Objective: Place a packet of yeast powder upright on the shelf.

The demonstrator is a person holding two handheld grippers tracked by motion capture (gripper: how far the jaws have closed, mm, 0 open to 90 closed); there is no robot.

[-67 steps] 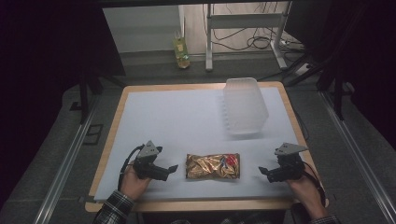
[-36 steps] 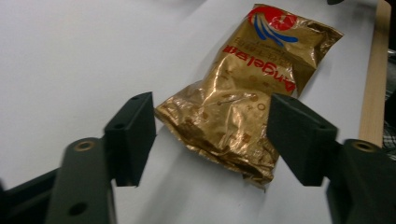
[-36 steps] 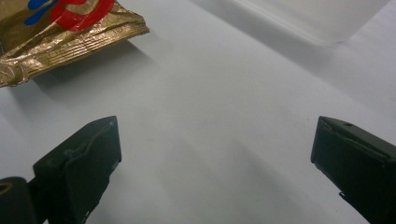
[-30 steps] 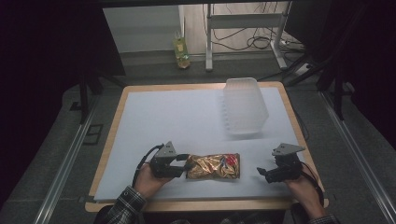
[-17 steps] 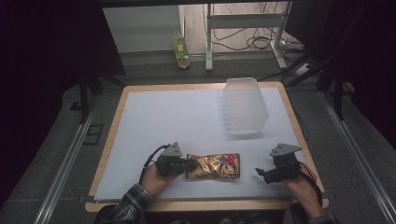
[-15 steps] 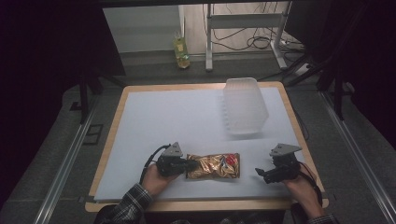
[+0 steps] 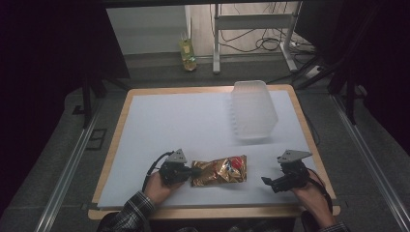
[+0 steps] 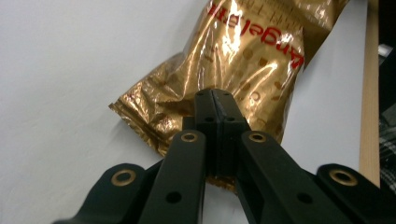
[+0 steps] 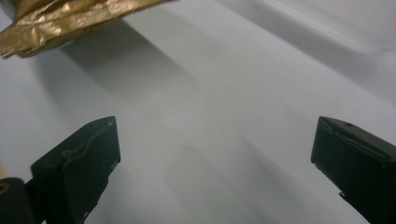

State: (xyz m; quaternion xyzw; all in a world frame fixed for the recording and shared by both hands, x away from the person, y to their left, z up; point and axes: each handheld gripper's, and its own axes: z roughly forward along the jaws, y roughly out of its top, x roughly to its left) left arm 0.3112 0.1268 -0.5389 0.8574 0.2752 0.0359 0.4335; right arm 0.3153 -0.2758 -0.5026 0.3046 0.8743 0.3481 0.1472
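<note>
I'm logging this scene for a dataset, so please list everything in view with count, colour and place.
snack bag: one, gold foil with red print, near edge of the table, its left end pinched.
plastic container: one, translucent white, far right of the table.
table: one, white top with a wooden rim, centre.
bottle: one, yellowish, on the floor beyond the table.
metal stand: one, grey, on the floor behind, cables beside it.
left gripper: one, black, shut on the bag's edge.
right gripper: one, black, jaws wide apart over bare table, right of the bag.

High view overlooks the table (image 7: 145,125) — tongs' cameras skim it closely.
</note>
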